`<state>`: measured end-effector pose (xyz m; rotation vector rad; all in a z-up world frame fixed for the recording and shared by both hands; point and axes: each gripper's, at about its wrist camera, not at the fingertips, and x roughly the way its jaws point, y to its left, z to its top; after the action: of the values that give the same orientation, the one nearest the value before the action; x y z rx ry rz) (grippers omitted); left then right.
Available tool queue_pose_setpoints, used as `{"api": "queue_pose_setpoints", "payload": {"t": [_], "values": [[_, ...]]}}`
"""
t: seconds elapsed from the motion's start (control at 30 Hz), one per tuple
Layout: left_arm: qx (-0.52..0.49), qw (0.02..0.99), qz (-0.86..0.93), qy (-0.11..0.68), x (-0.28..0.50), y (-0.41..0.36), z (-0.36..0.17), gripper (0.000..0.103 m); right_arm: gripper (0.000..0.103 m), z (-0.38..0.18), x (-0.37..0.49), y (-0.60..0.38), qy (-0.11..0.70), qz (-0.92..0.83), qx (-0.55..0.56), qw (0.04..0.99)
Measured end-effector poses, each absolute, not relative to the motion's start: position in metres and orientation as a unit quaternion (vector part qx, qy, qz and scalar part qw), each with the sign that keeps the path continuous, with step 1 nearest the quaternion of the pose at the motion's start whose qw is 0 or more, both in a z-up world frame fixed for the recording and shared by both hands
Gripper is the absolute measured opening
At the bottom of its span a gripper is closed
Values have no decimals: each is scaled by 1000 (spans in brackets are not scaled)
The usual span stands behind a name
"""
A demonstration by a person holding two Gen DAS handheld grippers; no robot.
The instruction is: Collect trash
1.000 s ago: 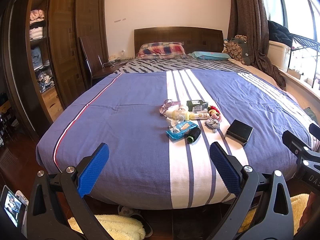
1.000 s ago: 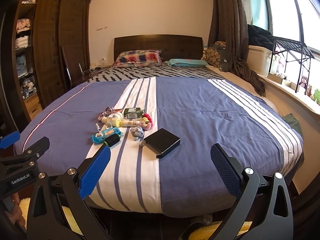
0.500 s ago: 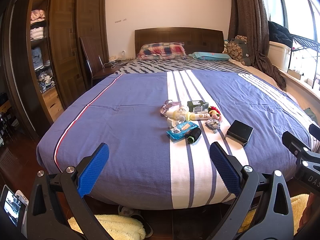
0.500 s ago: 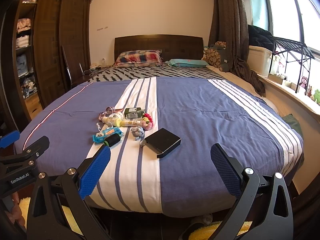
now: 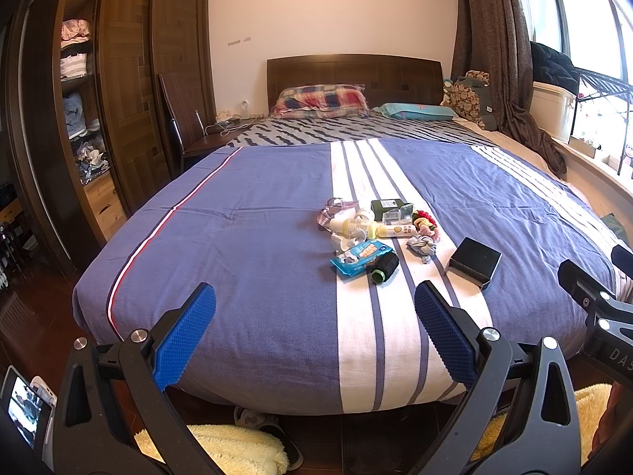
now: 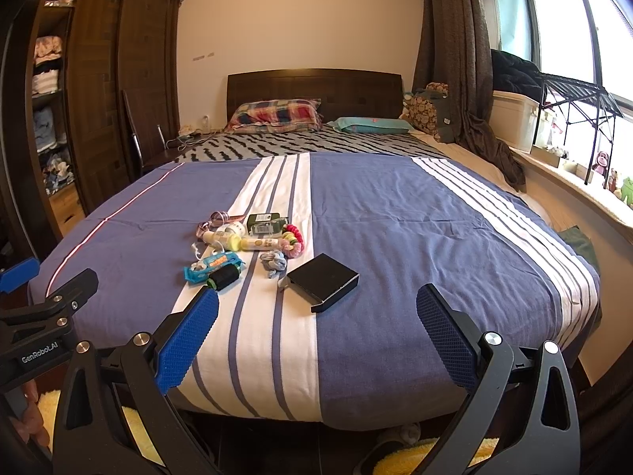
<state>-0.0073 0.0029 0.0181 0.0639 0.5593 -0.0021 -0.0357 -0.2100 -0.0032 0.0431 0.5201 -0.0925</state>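
A small heap of items lies mid-bed on the white stripes: a blue wipes pack [image 5: 362, 255] [image 6: 211, 266], a black roll with a green core [image 5: 384, 267] [image 6: 223, 277], a pale yellow bottle [image 5: 358, 228] [image 6: 225, 240], a dark green box [image 5: 385, 208] [image 6: 263, 221], colourful hair ties [image 5: 425, 223] [image 6: 293, 239] and a black box [image 5: 472, 261] [image 6: 322, 282]. My left gripper [image 5: 314, 326] hangs open at the foot of the bed, well short of the heap. My right gripper [image 6: 316, 330] is open too, just short of the black box.
The blue striped bedspread [image 5: 253, 237] covers a wide bed with pillows [image 5: 320, 101] at the headboard. A wardrobe [image 5: 79, 99] and chair [image 5: 182, 118] stand on the left, a curtain [image 6: 455, 79] and window sill [image 6: 573, 174] on the right. Yellow fluffy rugs [image 5: 233, 449] lie on the floor below.
Both views have risen and tilted very slightly; the heap and the two open grippers stand as before.
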Motion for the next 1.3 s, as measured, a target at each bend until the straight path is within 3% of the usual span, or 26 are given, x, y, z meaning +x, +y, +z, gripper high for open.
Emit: {"api": "queue_pose_setpoints", "payload": {"t": [0.63,0.97,1.3], "values": [[32,958,6,284,11,14,10,95,100,-13,-25,-214,246,-60,6,967],[35,943,-15,330,43,9,-30,95,100,-51,10,-236,315,-35,62,946],[43,925,-31,377,81,-2,-75,95,100,-103,66,-237,372,-37,35,927]]}}
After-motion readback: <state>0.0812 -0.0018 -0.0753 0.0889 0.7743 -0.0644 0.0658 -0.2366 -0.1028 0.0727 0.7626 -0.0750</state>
